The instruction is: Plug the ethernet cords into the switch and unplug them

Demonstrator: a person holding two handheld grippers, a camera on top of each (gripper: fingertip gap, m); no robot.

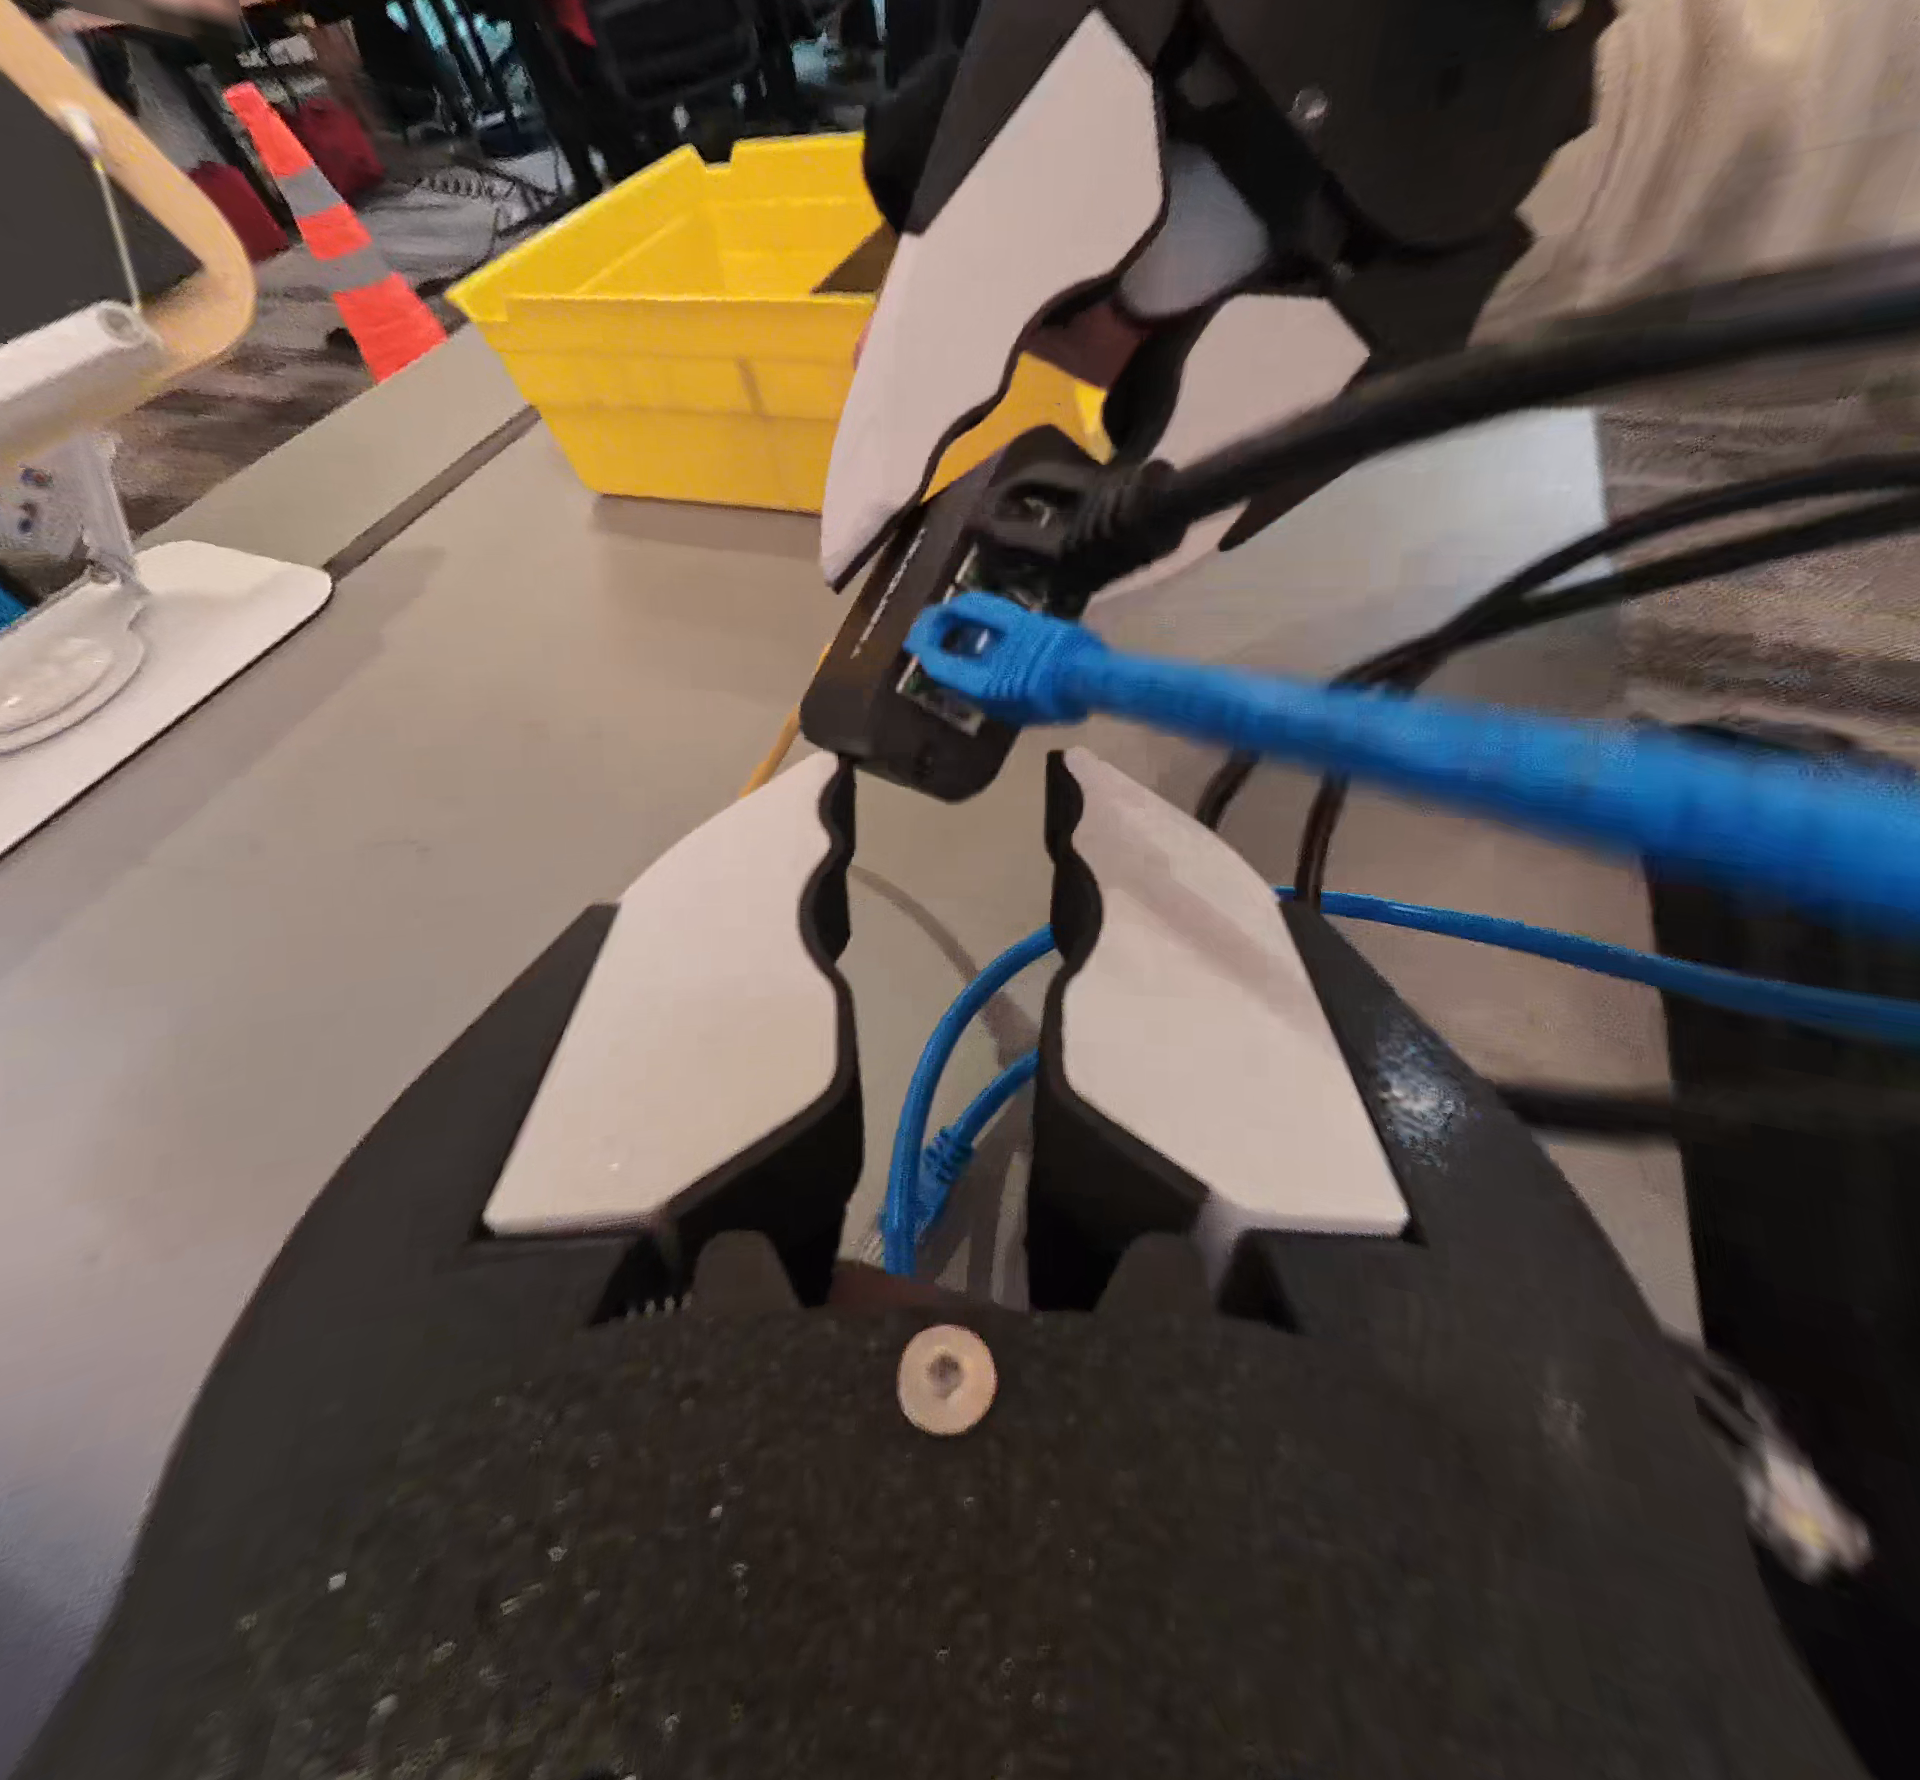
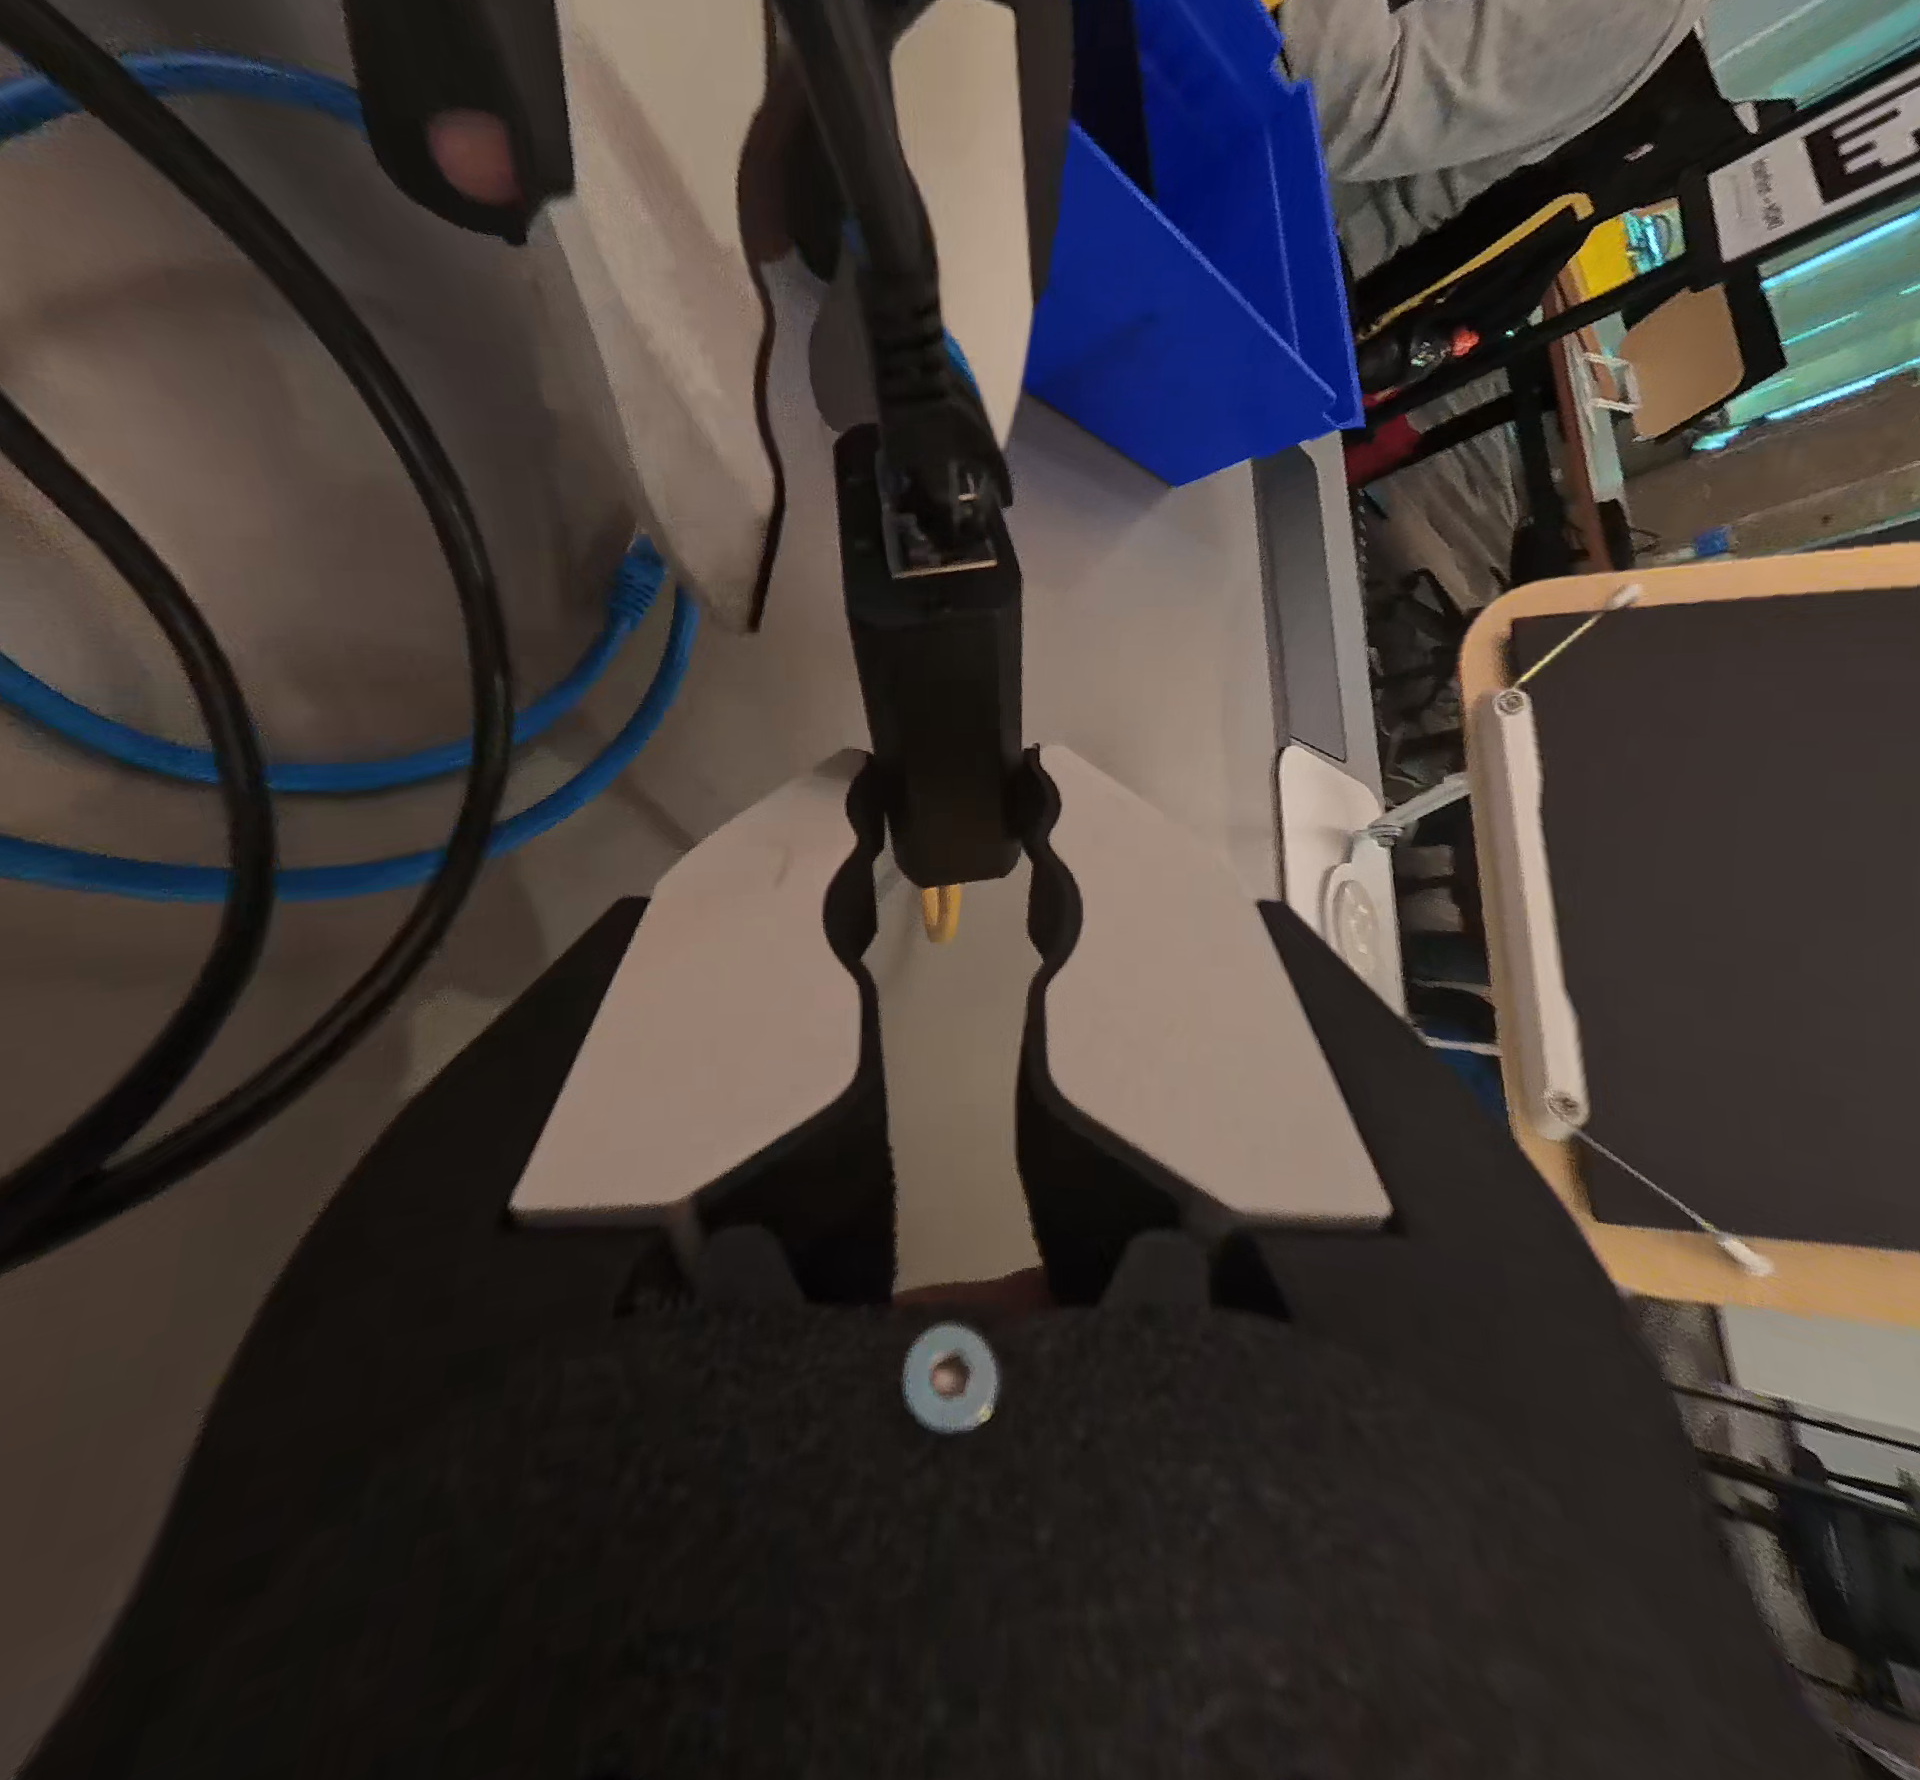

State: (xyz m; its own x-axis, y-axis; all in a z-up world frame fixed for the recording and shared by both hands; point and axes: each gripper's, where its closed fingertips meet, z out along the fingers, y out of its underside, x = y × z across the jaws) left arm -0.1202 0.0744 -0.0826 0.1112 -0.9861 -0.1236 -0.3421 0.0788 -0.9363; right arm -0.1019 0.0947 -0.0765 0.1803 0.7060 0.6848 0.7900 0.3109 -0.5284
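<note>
Switch [image 2: 935, 691] sits clamped in right tongs [image 2: 948, 800], black cord [image 2: 904, 296] plugged in; left tongs [image 1: 951, 780] apart, empty.

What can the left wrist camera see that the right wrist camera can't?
Only the left wrist view shows the yellow bin, the orange cone and the blue plug at the switch. Only the right wrist view shows the blue bin and the right gripper clamped on the switch's end. Both show the black switch and the black cord plugged into it.
</note>
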